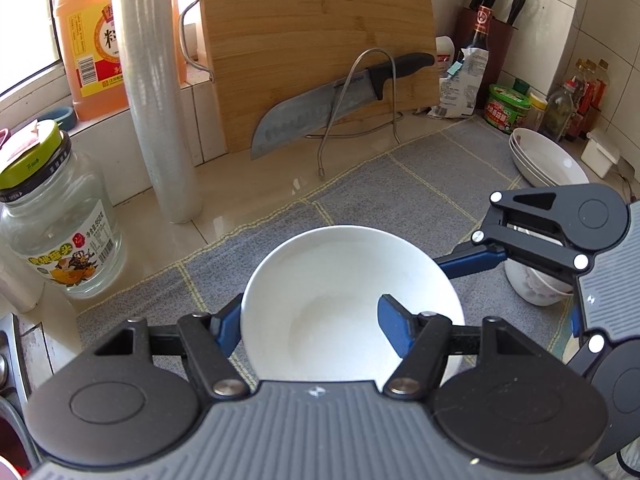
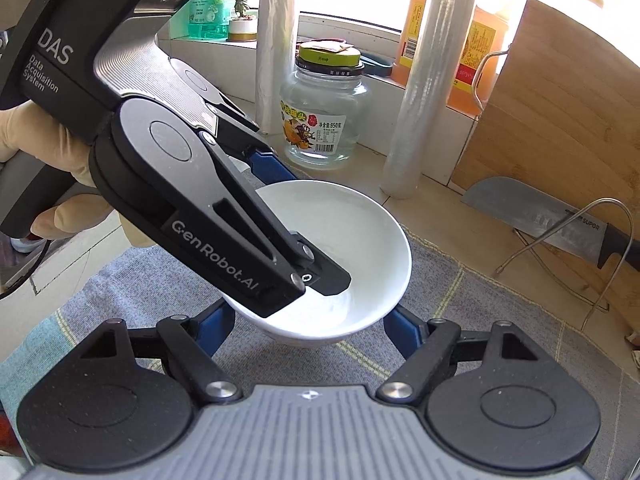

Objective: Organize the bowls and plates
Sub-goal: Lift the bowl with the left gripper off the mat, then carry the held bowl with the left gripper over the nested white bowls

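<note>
White ceramic bowl (image 1: 352, 304), empty, held above the grey checked mat (image 1: 400, 200) that covers the bench, roughly over the mat's middle. Left claw (image 1: 310, 330) pinches the bowl's wall at its near rim: one blue finger (image 1: 394, 326) lies inside the bowl, the other outside against the wall. Right claw (image 2: 310, 330) straddles the bowl from the opposite side, its blue fingers spread to either flank of the bowl's lower body; whether the pads press on the wall cannot be told. In the right wrist view a gloved hand (image 2: 48, 164) carries the left device. At the bench's back edge stand a bamboo cutting board (image 1: 316, 52) with a cleaver (image 1: 320, 110) leaning in a wire rack (image 1: 360, 112), a roll of cling film (image 1: 158, 92), a glass jar (image 1: 56, 220) with a green lid, and an orange oil jug (image 1: 92, 40). Toward the right back corner lie stacked white plates (image 1: 548, 158), and beside the mat's right edge a patterned bowl (image 1: 536, 286).
</note>
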